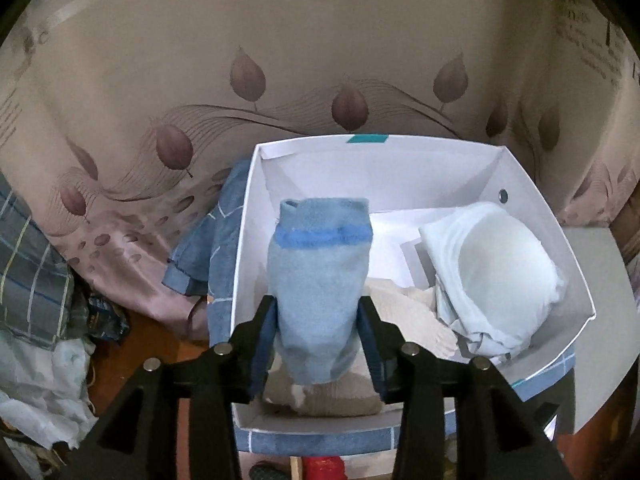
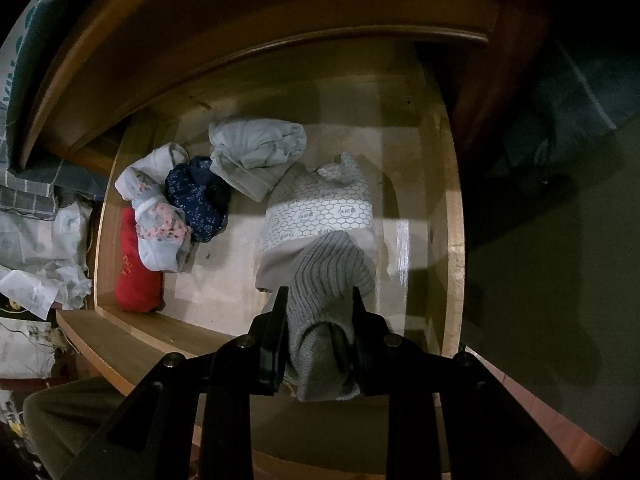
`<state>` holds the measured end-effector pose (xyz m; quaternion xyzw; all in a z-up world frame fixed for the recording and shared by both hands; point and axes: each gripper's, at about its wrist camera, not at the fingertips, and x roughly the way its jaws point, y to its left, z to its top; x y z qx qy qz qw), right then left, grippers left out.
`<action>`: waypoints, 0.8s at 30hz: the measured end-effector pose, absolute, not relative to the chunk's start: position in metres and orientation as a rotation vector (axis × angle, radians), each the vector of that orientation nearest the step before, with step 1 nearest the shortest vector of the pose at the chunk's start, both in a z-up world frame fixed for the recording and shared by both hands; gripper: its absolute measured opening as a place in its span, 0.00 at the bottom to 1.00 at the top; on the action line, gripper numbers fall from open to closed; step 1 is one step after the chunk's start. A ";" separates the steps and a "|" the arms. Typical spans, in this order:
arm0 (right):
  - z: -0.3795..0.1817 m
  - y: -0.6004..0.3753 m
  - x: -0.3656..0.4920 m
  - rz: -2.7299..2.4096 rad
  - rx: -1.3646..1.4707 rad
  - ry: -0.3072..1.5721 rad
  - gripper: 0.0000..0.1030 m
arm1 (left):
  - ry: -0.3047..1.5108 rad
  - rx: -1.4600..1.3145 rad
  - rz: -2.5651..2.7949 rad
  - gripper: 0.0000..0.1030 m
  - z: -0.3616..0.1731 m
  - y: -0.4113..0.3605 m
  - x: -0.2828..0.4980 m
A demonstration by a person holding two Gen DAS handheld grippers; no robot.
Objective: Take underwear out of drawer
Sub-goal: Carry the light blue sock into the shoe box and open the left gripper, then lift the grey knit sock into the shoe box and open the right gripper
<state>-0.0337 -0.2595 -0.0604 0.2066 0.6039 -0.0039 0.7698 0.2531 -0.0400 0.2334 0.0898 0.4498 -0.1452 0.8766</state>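
My left gripper (image 1: pixel 318 312) is shut on a light blue sock-like garment (image 1: pixel 320 280) with a darker blue band, held above a white box (image 1: pixel 568 264). In the box lie a pale blue bra (image 1: pixel 500 276) and a beige knit garment (image 1: pixel 408 312). My right gripper (image 2: pixel 320 304) is shut on a grey ribbed knit garment (image 2: pixel 328 292), held over the open wooden drawer (image 2: pixel 454 216). Below it in the drawer lies a white honeycomb-print garment (image 2: pixel 320 208). Also in the drawer are a grey folded piece (image 2: pixel 256 152), a navy floral piece (image 2: pixel 200 200), a white floral piece (image 2: pixel 160 216) and a red piece (image 2: pixel 134 276).
The white box stands on a blue checked cloth (image 1: pixel 220 248) in front of a beige leaf-print curtain (image 1: pixel 320 60). Crumpled bags and cloth (image 1: pixel 36 320) lie at the left. The drawer's front rim (image 2: pixel 132 340) is near me; a dark cabinet side (image 2: pixel 540 200) is at the right.
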 end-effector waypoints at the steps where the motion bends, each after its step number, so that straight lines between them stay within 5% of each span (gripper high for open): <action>1: -0.060 -0.260 -0.034 -0.010 0.450 1.310 0.23 | 0.932 0.168 -0.302 0.42 0.233 -0.038 0.251; 24: -0.048 -0.272 -0.033 -0.020 0.514 1.229 0.23 | 0.798 0.069 -0.369 0.49 0.221 0.012 0.123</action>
